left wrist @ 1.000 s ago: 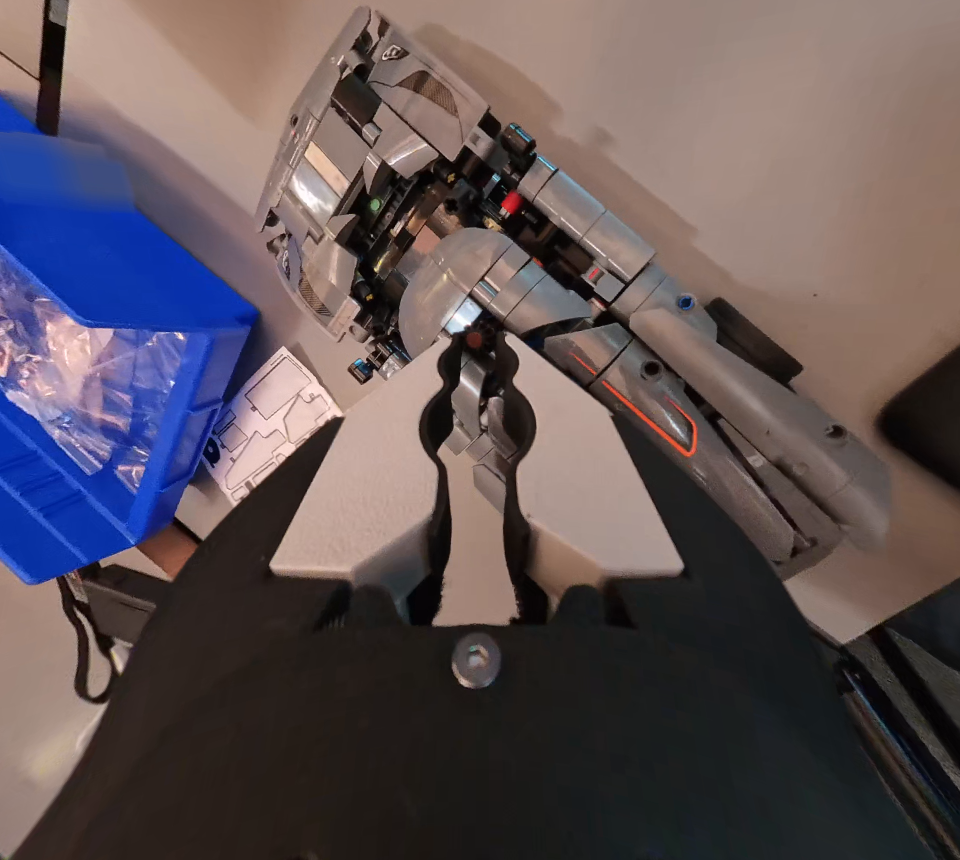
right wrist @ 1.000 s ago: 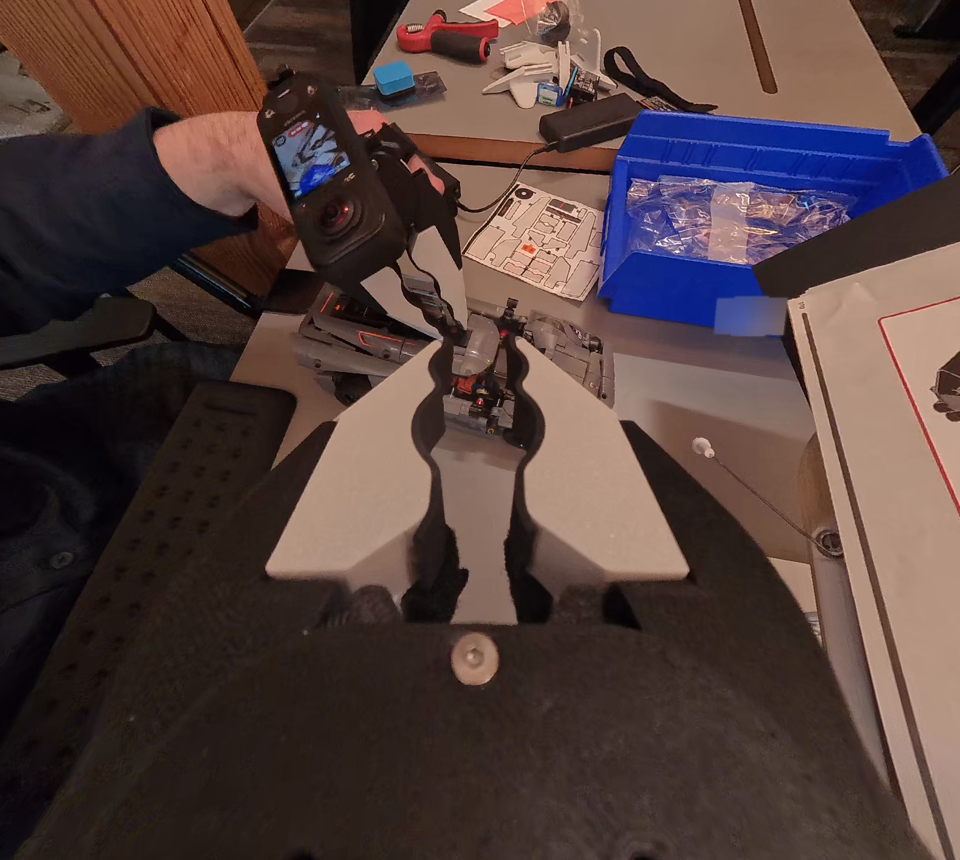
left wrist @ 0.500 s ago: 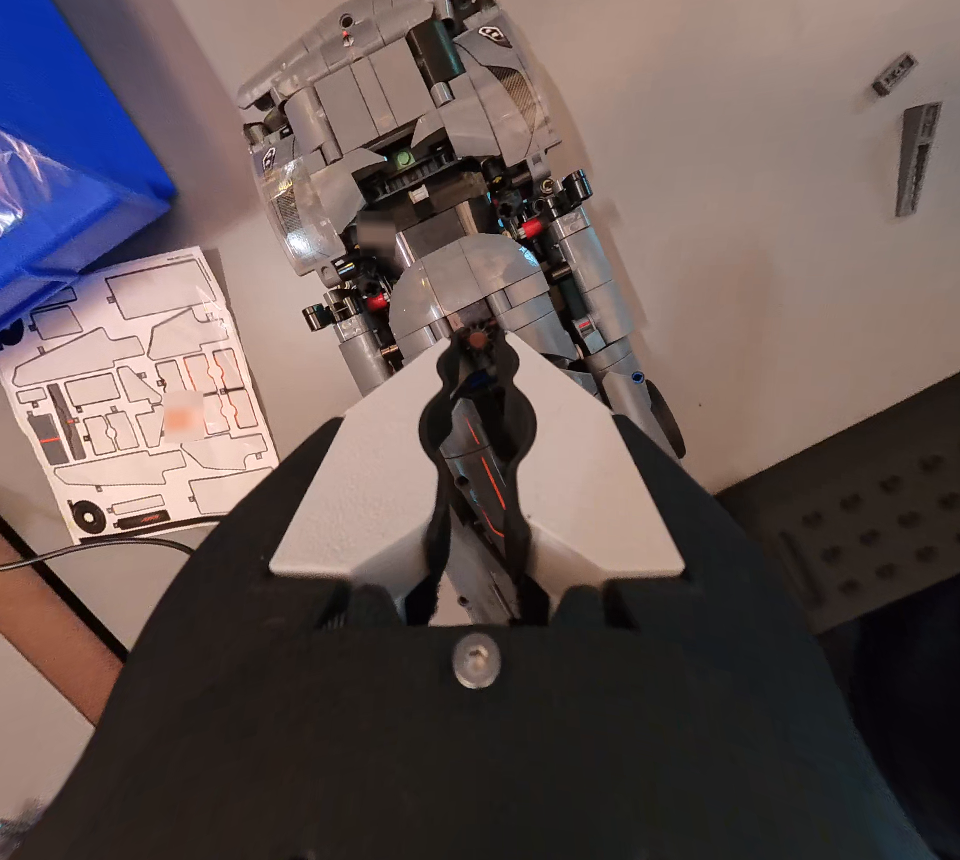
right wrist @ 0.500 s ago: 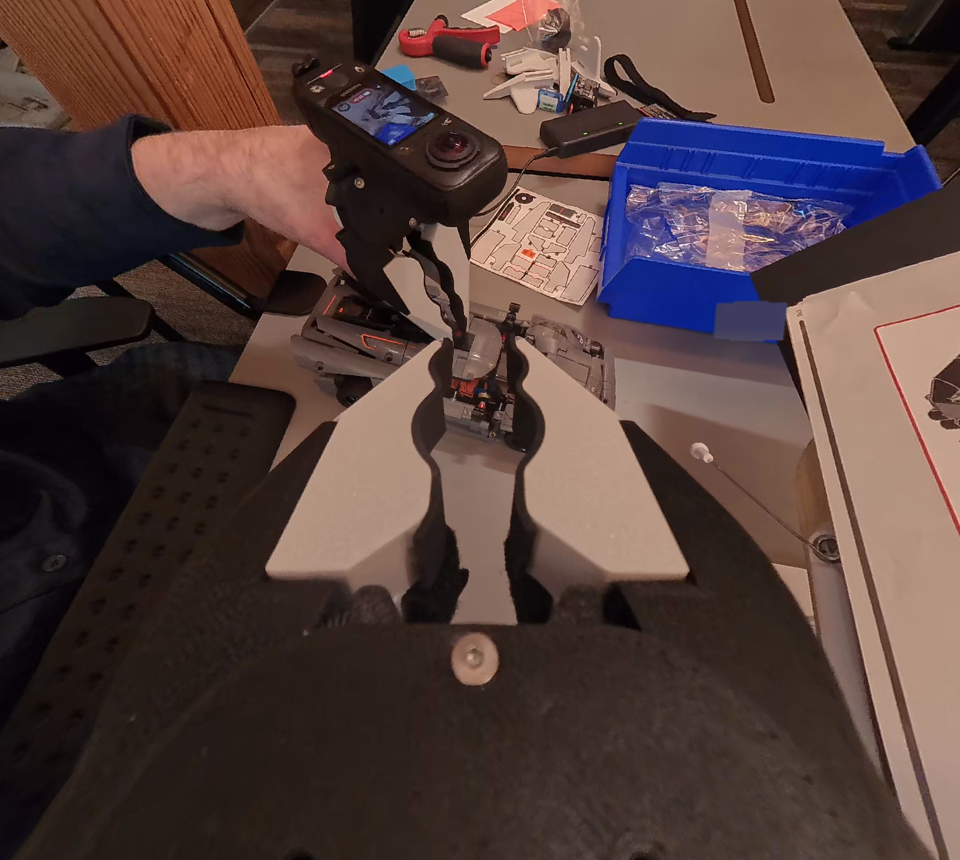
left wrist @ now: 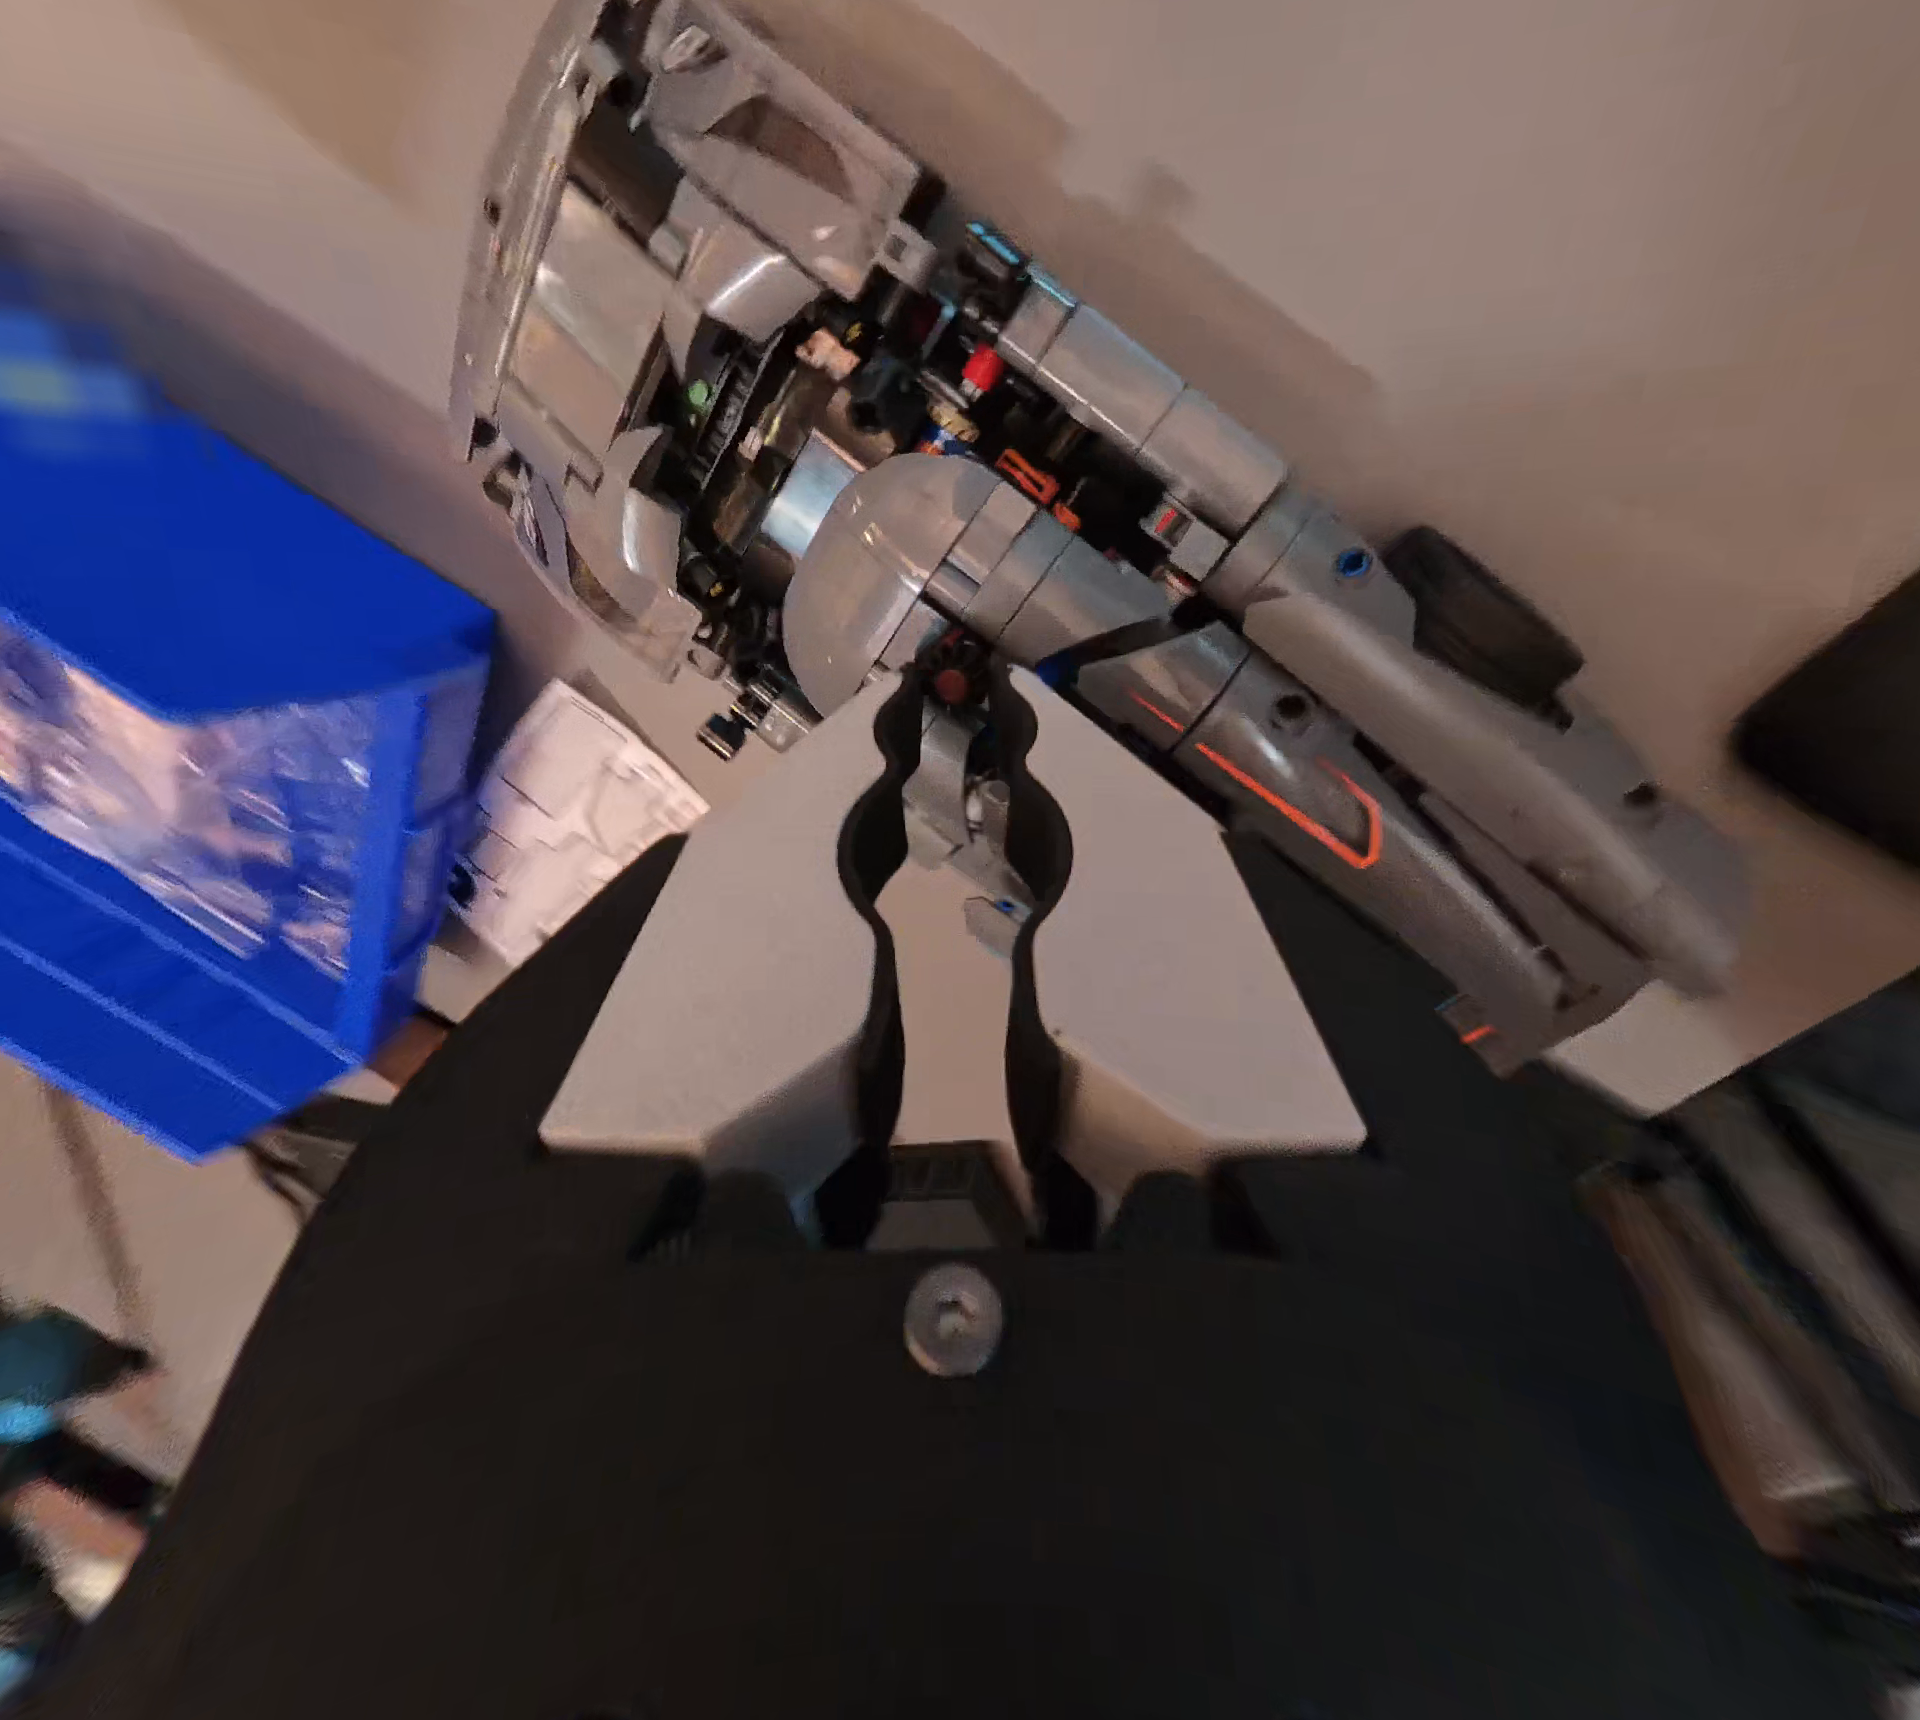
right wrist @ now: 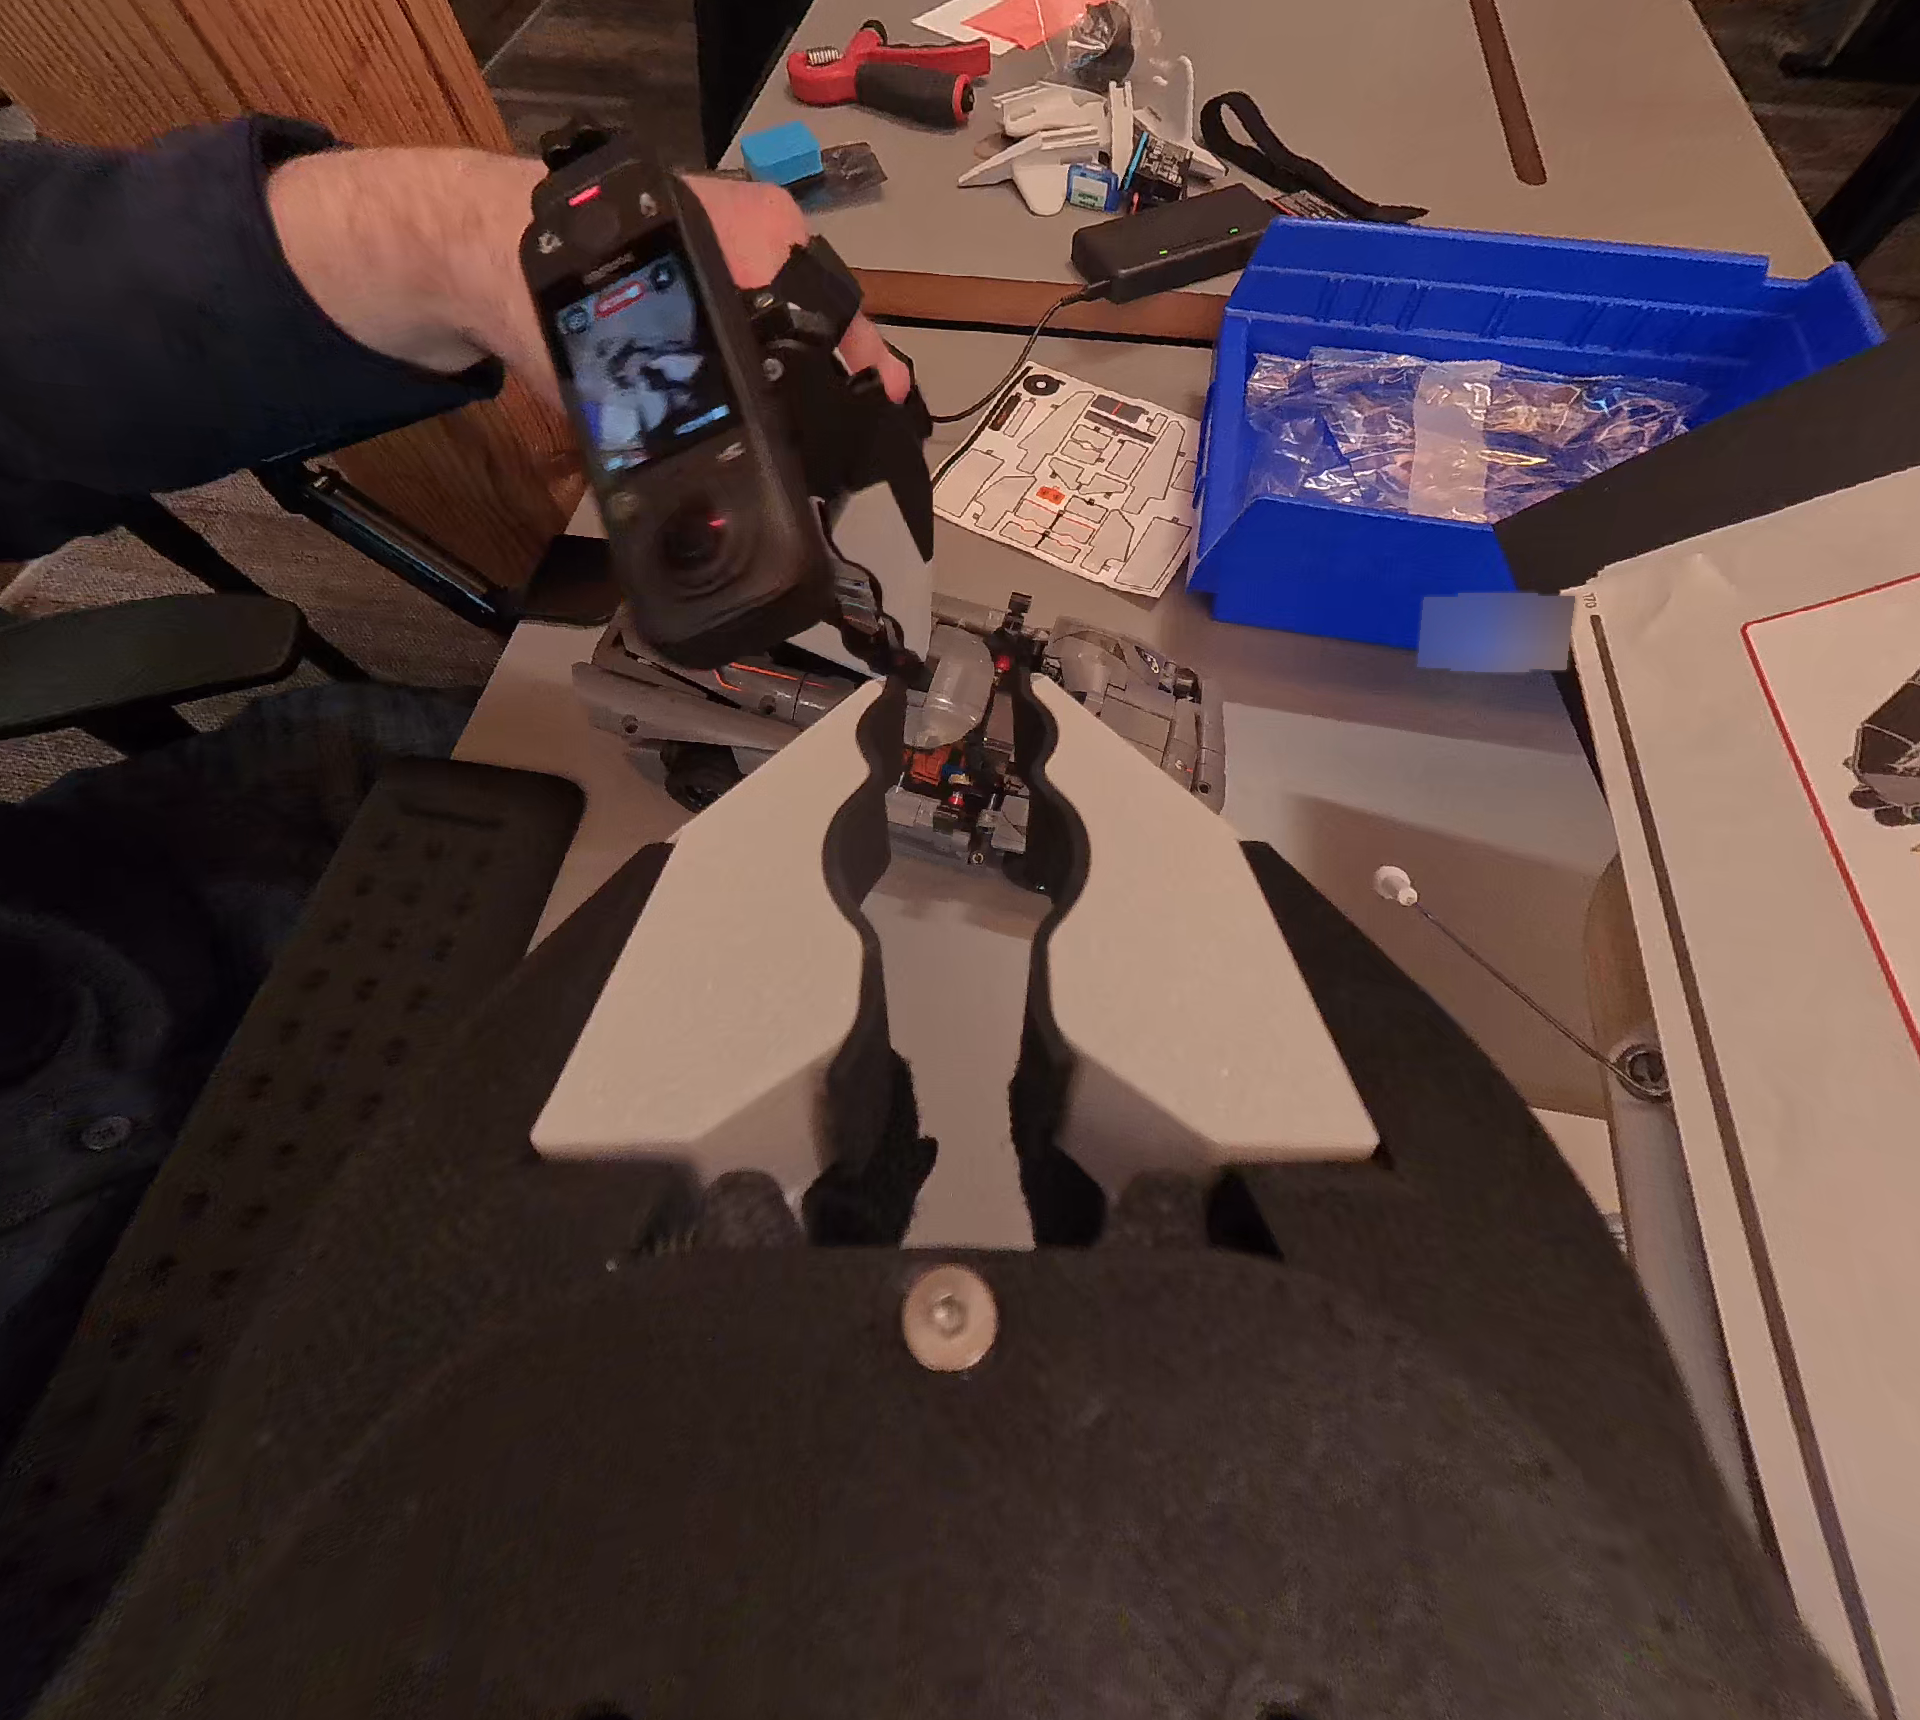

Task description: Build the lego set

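Observation:
A grey lego car model (left wrist: 1091, 423) with orange lines lies on the grey table (left wrist: 1455, 60). My left gripper (left wrist: 956, 683) is shut at its tips on a small red-tipped pin (left wrist: 951, 685) beside the model's rounded grey dome. The left wrist view is blurred. In the right wrist view the left gripper (right wrist: 894, 657), held by a person's hand (right wrist: 416, 268), points down onto the model (right wrist: 1132, 683). My right gripper (right wrist: 956, 694) is partly open and empty. It hovers short of the model's near side and is absent from the left wrist view.
A blue bin (right wrist: 1351, 569) with clear bags stands behind the model, a sticker sheet (right wrist: 1081, 475) beside it. An instruction booklet (right wrist: 1766, 839) lies at right. A white-tipped wire (right wrist: 1392, 886) lies near it. A black perforated pad (right wrist: 312, 995) sits at the near left.
The left gripper twisted about its tip half a second ago and has twisted back, still shut on the pin. The right gripper and the model have stayed in place.

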{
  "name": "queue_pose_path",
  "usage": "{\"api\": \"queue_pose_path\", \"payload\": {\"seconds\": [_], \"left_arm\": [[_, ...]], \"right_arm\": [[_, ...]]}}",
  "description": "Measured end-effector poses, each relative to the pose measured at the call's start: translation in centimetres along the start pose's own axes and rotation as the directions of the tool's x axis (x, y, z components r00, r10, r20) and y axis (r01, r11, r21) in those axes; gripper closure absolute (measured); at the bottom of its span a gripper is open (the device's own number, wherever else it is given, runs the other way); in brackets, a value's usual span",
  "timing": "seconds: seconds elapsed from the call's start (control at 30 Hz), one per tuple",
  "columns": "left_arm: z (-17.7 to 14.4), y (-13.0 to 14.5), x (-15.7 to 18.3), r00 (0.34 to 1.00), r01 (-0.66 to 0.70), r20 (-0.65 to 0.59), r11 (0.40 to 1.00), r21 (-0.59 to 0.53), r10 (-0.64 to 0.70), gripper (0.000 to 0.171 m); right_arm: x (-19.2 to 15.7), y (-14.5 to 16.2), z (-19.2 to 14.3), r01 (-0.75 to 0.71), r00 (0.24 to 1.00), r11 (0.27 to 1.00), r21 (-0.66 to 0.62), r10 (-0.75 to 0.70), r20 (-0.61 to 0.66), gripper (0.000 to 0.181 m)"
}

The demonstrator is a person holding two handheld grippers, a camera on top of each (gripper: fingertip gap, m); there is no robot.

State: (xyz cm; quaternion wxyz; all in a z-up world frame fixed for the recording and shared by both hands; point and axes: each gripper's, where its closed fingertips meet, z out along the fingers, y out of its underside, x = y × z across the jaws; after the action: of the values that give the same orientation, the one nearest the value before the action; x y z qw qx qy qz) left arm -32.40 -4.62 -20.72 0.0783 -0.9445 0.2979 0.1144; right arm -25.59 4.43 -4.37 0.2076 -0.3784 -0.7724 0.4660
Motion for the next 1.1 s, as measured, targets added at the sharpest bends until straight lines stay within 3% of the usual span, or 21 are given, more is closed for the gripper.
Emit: {"api": "queue_pose_path", "payload": {"seconds": [0.2,0.43,0.57,0.77,0.9,1.1], "left_arm": [[0.06,0.1,-0.22,0.967,-0.253,0.038,0.967,0.04,0.252,0.161],[0.14,0.1,-0.73,0.84,-0.508,0.163,0.856,-0.098,0.517,0.161],[0.16,0.05,-0.8,0.817,-0.532,0.181,0.837,-0.126,0.547,0.161],[0.12,0.16,-0.51,0.939,-0.322,0.101,0.944,-0.071,0.328,0.161],[0.19,0.27,-0.59,0.997,-0.073,0.017,0.995,-0.063,0.074,0.161],[0.24,0.16,-0.61,0.947,0.306,-0.082,0.95,-0.062,-0.31,0.161]], "right_arm": [[0.26,0.18,-0.07,-0.005,1.0,1.0,0.0,0.005,-0.001,0.163],[0.32,0.31,0.18,-0.006,1.0,1.0,-0.009,0.006,-0.001,0.162],[0.29,0.43,0.43,-0.001,1.0,1.0,-0.021,0.001,-0.004,0.162],[0.36,0.46,0.42,-0.003,1.0,1.0,-0.019,0.003,-0.002,0.162],[0.41,0.47,0.39,-0.003,1.0,1.0,-0.019,0.003,-0.004,0.162],[0.43,0.53,0.49,-0.005,1.0,1.0,-0.023,0.005,-0.003,0.162]]}}
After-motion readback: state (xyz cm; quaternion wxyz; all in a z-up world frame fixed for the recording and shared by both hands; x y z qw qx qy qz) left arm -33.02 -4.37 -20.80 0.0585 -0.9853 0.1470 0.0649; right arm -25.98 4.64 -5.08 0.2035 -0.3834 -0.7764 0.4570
